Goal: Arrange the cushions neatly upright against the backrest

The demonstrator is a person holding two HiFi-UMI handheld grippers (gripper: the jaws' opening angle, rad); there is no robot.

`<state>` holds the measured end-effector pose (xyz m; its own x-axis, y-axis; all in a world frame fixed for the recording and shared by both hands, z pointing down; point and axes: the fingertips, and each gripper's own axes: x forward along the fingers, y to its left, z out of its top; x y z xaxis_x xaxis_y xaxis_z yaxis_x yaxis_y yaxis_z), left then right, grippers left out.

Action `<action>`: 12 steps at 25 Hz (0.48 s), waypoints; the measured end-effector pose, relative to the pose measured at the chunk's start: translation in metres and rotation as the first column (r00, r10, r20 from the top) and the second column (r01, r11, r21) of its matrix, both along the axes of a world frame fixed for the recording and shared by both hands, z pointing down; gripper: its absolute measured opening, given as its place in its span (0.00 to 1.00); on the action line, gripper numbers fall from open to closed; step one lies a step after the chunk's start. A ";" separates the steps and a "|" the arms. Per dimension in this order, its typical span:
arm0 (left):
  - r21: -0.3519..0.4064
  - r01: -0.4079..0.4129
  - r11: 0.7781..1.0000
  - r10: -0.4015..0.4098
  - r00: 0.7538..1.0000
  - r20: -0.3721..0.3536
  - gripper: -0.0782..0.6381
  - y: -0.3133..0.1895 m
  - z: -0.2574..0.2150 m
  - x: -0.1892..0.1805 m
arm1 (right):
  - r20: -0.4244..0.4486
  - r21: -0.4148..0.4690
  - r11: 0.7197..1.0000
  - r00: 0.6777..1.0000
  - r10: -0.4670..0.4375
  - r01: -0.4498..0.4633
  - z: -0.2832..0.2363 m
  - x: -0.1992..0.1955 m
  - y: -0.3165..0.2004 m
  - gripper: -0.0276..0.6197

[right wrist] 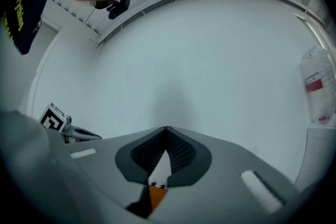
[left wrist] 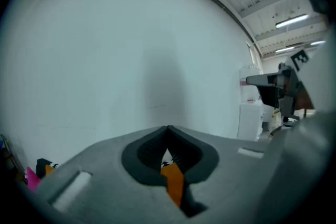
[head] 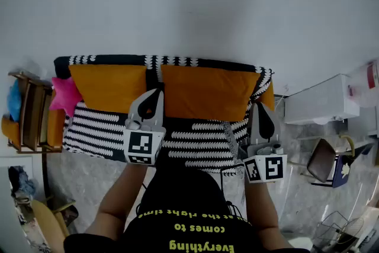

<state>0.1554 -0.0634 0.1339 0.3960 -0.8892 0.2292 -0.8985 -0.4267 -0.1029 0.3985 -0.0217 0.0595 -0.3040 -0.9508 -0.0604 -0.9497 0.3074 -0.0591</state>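
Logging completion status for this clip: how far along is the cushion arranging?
Looks done: the left orange cushion and right orange cushion stand upright, side by side, against the backrest. In hand: nothing; the left gripper and right gripper are both shut and empty. Possibly left: the pink star cushion at the backrest's left end, which may need straightening.

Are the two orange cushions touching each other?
Apart. The head view shows striped sofa cover between the left cushion and the right cushion.
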 end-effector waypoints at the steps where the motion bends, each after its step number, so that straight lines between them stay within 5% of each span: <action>1: -0.003 0.000 1.000 0.000 1.000 -0.002 0.11 0.003 -0.001 0.000 | 0.002 0.001 1.000 1.000 -0.001 0.001 -0.002 -0.001 0.001 0.06; 12: -0.037 0.011 0.999 -0.013 0.998 -0.057 0.11 0.019 -0.008 -0.008 | 0.027 0.004 1.000 0.999 -0.024 0.024 -0.012 -0.017 0.009 0.06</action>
